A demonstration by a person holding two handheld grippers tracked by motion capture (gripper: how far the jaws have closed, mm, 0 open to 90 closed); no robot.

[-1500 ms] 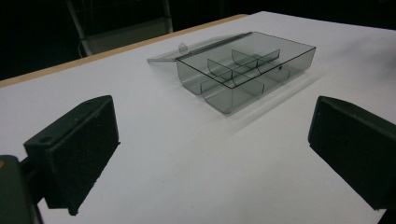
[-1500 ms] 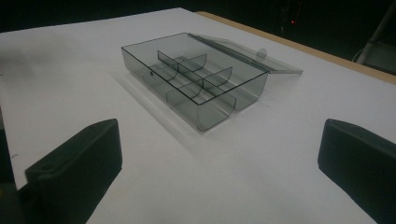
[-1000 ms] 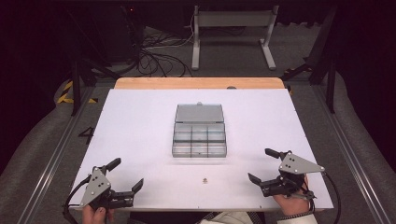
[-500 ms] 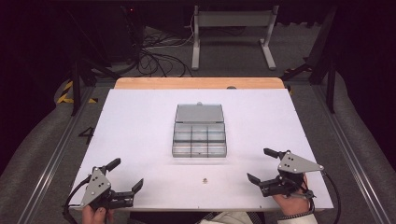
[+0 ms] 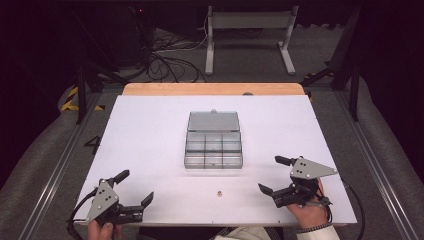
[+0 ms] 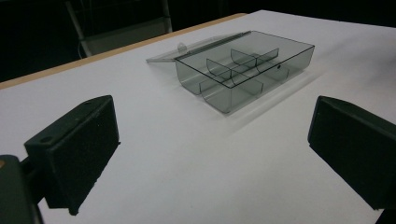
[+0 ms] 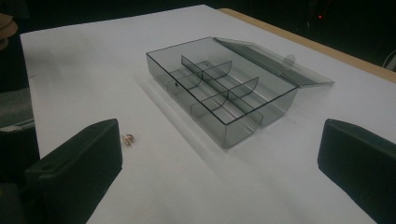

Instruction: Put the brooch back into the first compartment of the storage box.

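both the left gripper (image 5: 134,187) and the right gripper (image 5: 274,175) rest on the white table (image 5: 150,130) with jaws spread and empty, the open compartment box (image 5: 213,146) ahead between them, and a small item (image 5: 218,192), possibly a screw, lying nearer the right gripper.

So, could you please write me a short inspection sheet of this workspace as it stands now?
Surface: white table with a wooden far edge.
Job's things: clear compartment box, lid open and laid back, compartments look empty; small metal part on the table near the front edge.
Clutter: nothing seen.
Grippers: left gripper open, right gripper open, both empty, near the front corners.
Cables: black cables on the floor beyond.
Surroundings: grey stand, dark room.
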